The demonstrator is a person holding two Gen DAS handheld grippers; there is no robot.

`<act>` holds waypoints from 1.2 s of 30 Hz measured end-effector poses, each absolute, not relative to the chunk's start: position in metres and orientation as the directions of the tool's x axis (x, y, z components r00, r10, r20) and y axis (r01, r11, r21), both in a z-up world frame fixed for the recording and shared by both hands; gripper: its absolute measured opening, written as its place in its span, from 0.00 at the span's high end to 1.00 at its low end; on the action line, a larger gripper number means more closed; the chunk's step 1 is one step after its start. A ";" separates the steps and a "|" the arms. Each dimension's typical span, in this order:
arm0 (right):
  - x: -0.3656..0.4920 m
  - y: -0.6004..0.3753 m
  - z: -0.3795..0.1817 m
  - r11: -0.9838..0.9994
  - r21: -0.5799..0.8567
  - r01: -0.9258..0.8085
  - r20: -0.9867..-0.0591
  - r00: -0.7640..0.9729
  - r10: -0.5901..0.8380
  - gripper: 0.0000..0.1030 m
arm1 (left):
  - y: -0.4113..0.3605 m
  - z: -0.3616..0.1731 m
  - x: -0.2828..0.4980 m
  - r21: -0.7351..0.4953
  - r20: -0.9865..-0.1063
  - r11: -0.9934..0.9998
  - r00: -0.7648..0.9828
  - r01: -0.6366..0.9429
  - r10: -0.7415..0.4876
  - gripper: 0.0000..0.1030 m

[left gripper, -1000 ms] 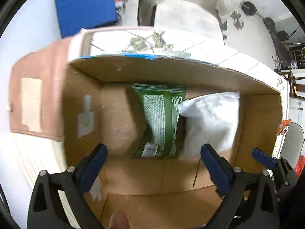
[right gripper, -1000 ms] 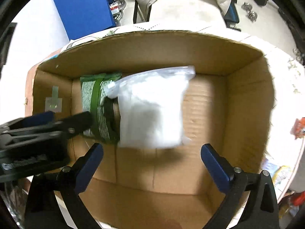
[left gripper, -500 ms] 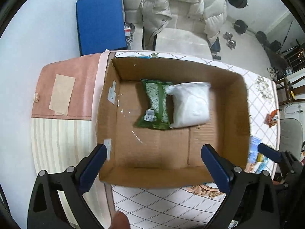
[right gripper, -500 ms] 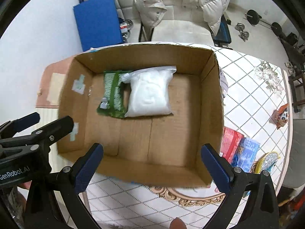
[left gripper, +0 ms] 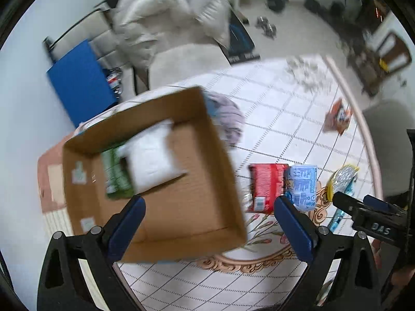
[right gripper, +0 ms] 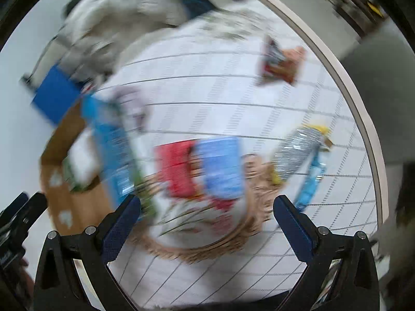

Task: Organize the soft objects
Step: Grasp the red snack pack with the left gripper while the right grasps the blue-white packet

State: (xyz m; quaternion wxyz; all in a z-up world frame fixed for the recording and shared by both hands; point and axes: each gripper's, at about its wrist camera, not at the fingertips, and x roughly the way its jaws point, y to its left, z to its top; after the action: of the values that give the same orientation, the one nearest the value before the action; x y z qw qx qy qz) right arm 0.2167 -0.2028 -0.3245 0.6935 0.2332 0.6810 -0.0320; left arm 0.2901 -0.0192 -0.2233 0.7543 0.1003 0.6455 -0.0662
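Both tools were empty and wide open: your left tool (left gripper: 207, 220) hung high over the cardboard box (left gripper: 228, 189), your right tool (right gripper: 206, 217) over the packets outside it. Green pack (left gripper: 115, 173) and white bag (left gripper: 153, 159) lay side by side on the box floor, touching. Still on the counter (left gripper: 285, 119): red packet (left gripper: 267, 186) touching the blue packet (left gripper: 302, 186) just right of the box, a silver-yellow pack (left gripper: 342, 178) further right, an orange bag (left gripper: 338, 116) well apart, some lilac cloth (left gripper: 229, 119) against the box's far wall. Right view was badly blurred. Likely step: reach for the next packet. Slow down first, come straight down on the red packet's middle, fingers straddling its short width, without catching the blue one. Both tools pointed steeply down.
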 end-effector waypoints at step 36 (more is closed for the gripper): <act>0.218 -0.272 -0.483 0.883 0.248 0.398 -0.915 -0.204 0.348 0.43 | -0.137 -0.459 0.308 0.011 -0.865 0.943 -0.469 0.334 0.176 0.36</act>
State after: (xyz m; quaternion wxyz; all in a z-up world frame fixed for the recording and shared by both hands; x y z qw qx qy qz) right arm 0.2185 -0.2720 -0.4826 0.5831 0.2406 0.7757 -0.0213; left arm 0.3077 -0.1365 -0.4590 0.4931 0.1493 0.8533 -0.0801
